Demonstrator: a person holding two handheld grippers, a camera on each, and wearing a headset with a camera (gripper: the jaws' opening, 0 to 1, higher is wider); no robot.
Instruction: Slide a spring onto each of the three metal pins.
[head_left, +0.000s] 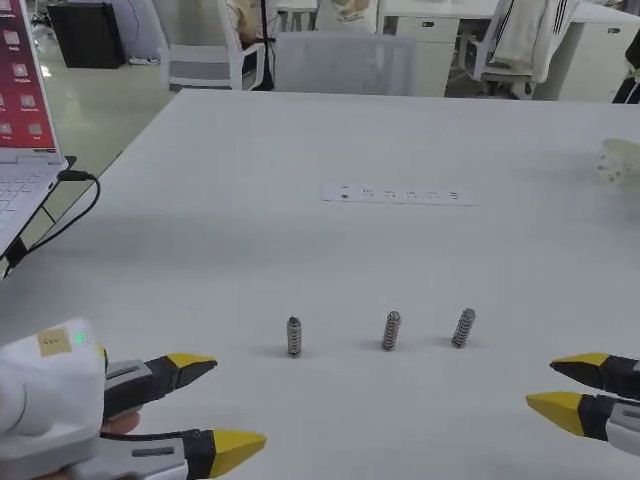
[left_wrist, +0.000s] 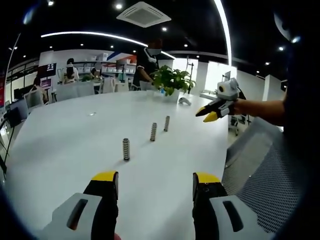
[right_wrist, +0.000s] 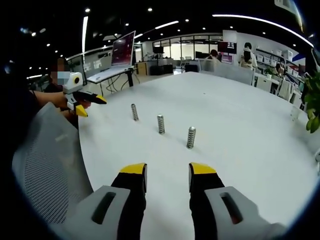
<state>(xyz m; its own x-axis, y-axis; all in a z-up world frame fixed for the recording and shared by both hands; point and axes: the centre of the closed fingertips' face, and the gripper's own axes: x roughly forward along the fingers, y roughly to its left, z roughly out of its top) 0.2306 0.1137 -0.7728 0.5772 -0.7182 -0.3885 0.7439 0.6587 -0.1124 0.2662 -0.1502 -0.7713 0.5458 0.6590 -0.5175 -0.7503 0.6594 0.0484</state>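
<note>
On a white office table (head_left: 250, 200), three springs (head_left: 392, 330) upright, left gripper (head_left: 238, 400) and right gripper (head_left: 541, 385) fingers apart, empty.

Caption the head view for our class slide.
Three springs stand upright in a row on the table, beyond the open left hand-held gripper and right hand-held gripper.

The head view looks forward and down on the white worktop (head_left: 300, 250) from its near edge, toward 12 o'clock. The left gripper view sits low at 8 o'clock and the right gripper view low at 4 o'clock, both facing inward. All three share the springs (head_left: 390, 330), fairly near
</note>
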